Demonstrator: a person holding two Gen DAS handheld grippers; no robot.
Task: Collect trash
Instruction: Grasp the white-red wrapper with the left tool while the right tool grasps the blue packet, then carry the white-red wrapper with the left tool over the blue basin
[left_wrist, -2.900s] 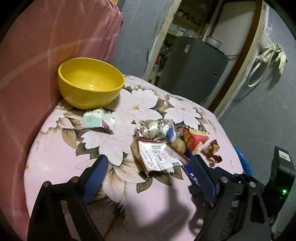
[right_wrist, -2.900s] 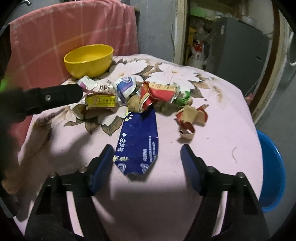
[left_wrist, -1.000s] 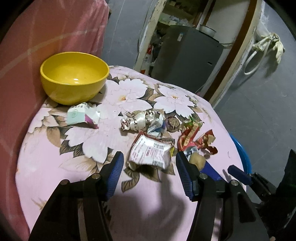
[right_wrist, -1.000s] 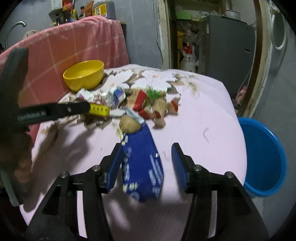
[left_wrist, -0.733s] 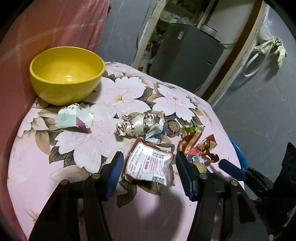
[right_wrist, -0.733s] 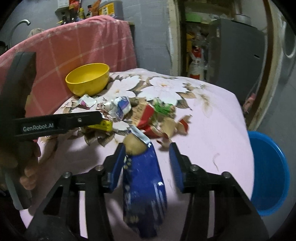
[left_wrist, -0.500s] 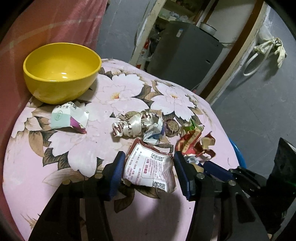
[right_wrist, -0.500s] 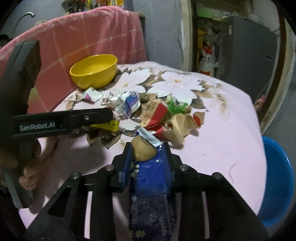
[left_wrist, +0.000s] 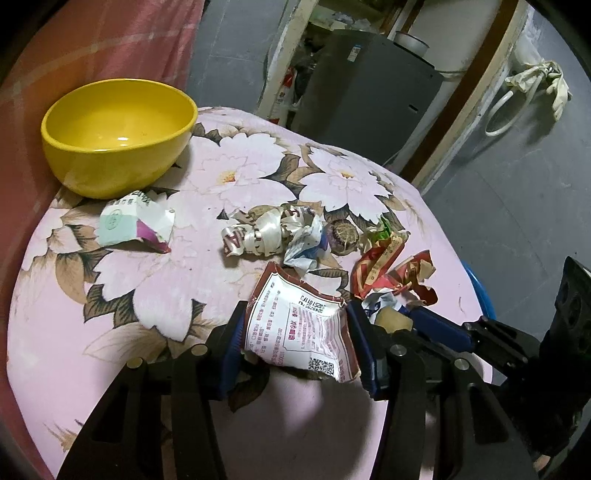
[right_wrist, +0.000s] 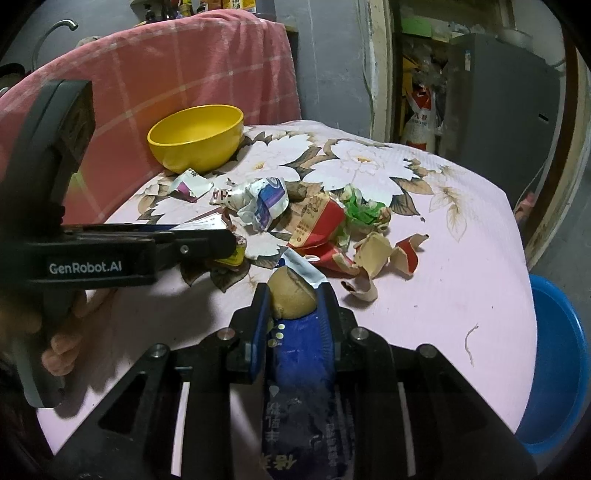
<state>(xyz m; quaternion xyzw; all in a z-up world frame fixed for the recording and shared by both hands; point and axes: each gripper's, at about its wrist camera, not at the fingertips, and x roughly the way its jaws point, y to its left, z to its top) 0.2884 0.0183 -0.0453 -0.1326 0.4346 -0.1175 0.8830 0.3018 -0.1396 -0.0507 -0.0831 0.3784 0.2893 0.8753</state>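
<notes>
My left gripper (left_wrist: 295, 317) is shut on a white and dark-red printed packet (left_wrist: 299, 332), which bows between the blue pads. My right gripper (right_wrist: 295, 295) has its jaws closing on a blue wrapper (right_wrist: 299, 354) with a brown lump (right_wrist: 291, 295) at its far end; both pads press on it. Just beyond lies loose trash: a crumpled white wrapper (left_wrist: 273, 236), torn red wrappers (left_wrist: 388, 266), a green scrap (right_wrist: 360, 208) and a mint and white carton (left_wrist: 129, 221). The two grippers are side by side at the table's near edge.
A yellow bowl (left_wrist: 118, 136) stands at the far left of the pink floral tablecloth (left_wrist: 110, 332). A blue basin (right_wrist: 554, 362) sits on the floor past the table's right edge. A pink checked cloth (right_wrist: 166, 66) hangs behind the bowl. A hand (right_wrist: 59, 343) holds the left gripper.
The right jaws have closed from wide apart onto the blue wrapper. The left jaws have narrowed onto the printed packet, which now bows between them.
</notes>
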